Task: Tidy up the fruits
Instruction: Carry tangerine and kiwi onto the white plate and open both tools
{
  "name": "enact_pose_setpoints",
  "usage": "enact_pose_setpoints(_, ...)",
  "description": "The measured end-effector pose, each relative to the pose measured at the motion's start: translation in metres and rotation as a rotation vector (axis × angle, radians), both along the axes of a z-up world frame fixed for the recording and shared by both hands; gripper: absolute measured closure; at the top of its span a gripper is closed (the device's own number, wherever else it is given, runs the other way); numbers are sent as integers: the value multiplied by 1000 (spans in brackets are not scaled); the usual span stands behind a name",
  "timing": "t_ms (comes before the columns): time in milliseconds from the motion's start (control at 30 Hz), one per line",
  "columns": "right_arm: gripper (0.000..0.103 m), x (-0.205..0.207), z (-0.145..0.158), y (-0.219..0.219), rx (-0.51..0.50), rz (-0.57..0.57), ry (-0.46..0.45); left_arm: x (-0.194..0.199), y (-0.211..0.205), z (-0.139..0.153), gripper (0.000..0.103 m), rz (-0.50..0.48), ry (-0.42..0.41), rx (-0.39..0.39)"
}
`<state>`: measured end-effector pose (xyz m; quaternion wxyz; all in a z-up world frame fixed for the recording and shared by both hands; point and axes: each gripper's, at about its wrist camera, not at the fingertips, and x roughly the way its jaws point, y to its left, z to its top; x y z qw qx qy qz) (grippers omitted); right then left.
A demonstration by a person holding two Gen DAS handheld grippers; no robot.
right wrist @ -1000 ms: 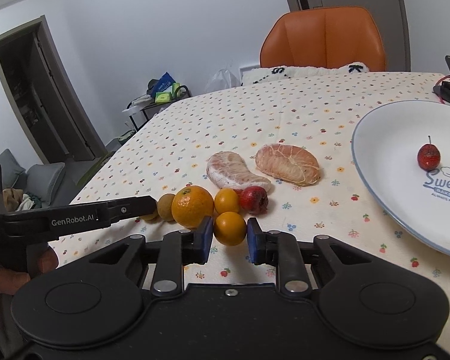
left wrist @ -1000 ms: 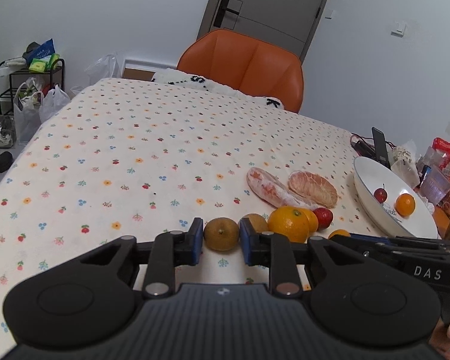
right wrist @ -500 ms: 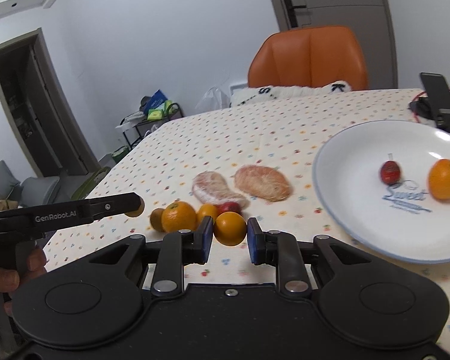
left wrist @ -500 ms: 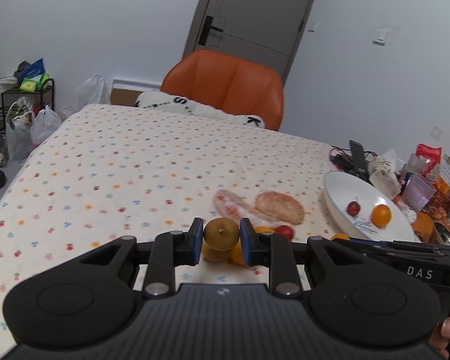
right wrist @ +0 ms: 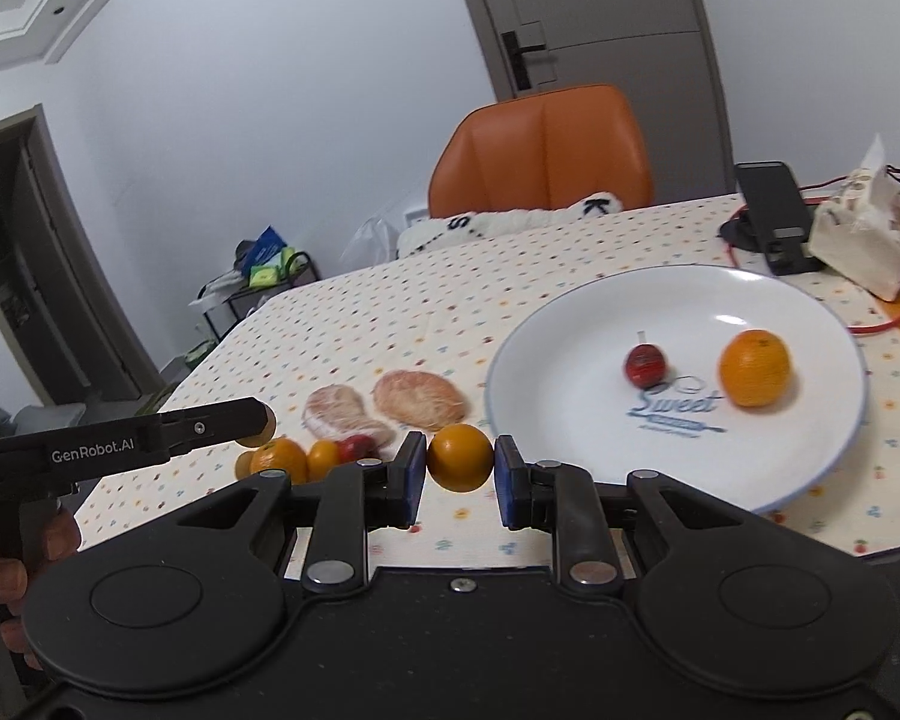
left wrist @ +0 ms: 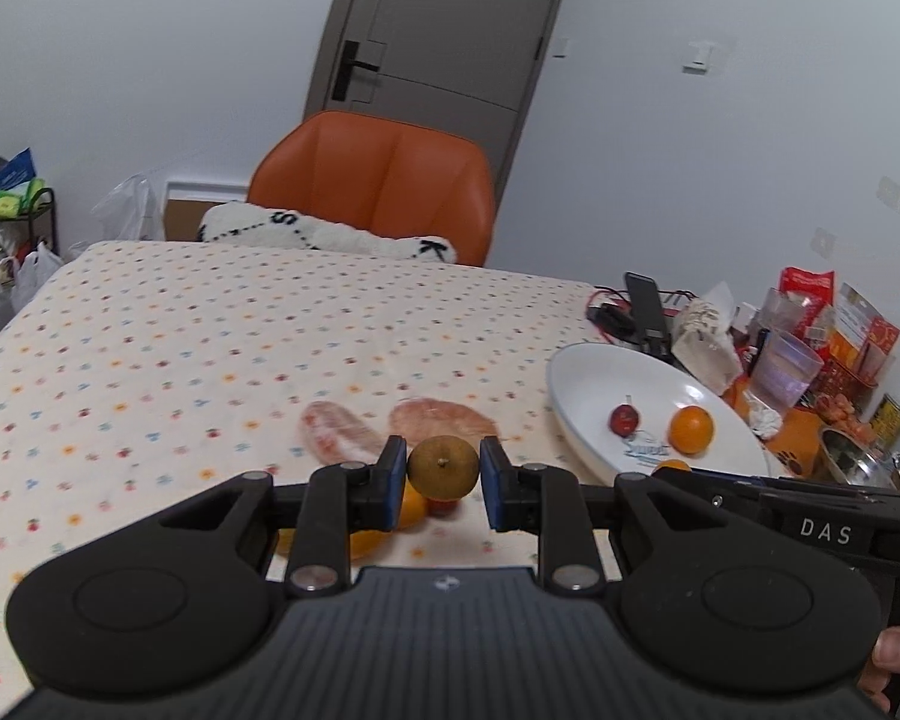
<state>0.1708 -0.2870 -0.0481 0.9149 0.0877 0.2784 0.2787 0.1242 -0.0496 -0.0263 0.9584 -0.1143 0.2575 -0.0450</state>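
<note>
Fruits are split between the flower-print tablecloth (left wrist: 180, 348) and the round white plate (right wrist: 570, 336) printed "Sweet", which lies ahead and to the right of the right gripper (right wrist: 460, 467) and now fills far more of that view than a second ago, when only its left part showed. On the plate sit a round orange (right wrist: 753, 367) and a small red fruit with a stalk (right wrist: 645, 365), apart from each other. Ahead of the left gripper (left wrist: 443, 468) lie two peeled pinkish pomelo segments (left wrist: 435, 420) side by side; they look farther below than before, since both grippers have risen off the cloth. The right gripper's blue pads are closed on a small orange tangerine (right wrist: 459, 458), held in the air just short of the plate's near rim. The left gripper is clamped on a small round brown fruit (left wrist: 443, 467), lifted clear of the remaining cluster of orange and red fruits (right wrist: 306, 456), which a second ago lay level with it, just beside its jaws.
</note>
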Motion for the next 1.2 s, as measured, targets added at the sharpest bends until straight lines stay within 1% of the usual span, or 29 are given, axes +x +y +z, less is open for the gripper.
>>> enact_pose_setpoints(500,80,6,-10,-49,59,-84,12,15,-53,2,79,-86,3,33)
enact_pose_setpoints(833,80,12,-15,-72,83,-132,17,28,-82,1,79,-129,7,56)
enact_pose_setpoints(900,79,13,-16,-75,91,-141,17,31,-88,0,79,-141,8,58)
enact_pose_setpoints(933,74,13,-17,-77,99,-145,17,32,-91,0,79,-148,8,58)
enact_pose_setpoints(967,73,14,-17,-79,100,-153,15,34,-94,-1,79,-154,9,60)
enact_pose_setpoints(1200,71,13,-18,-87,95,-169,21,42,-108,-3,79,-187,10,67)
